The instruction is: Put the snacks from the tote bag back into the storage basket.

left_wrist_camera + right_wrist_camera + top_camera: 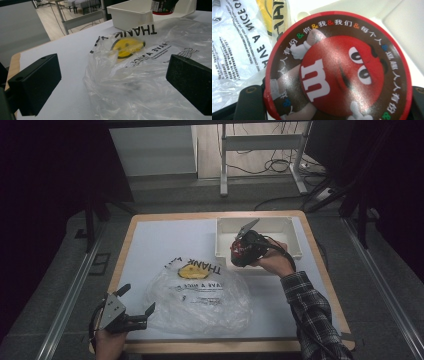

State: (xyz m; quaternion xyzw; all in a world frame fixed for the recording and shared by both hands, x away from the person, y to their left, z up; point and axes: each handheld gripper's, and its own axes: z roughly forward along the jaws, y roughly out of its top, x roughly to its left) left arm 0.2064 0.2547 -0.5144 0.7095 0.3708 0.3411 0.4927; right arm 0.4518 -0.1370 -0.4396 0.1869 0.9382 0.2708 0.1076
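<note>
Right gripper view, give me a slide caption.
Right gripper shut on red candy tub, above plastic bag.

The table carries one clear plastic bag (200, 295) printed with a yellow smiley, one white bin (260, 226), one red-lidded M&M's candy tub (243, 251), and two handheld grippers, left gripper (137, 301) and right gripper (240, 247).

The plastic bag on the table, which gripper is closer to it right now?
Left. The left gripper sits open at the plastic bag's near-left edge, jaws either side of it. The right gripper, holding a red candy tub, is beyond the bag by the white bin.
</note>
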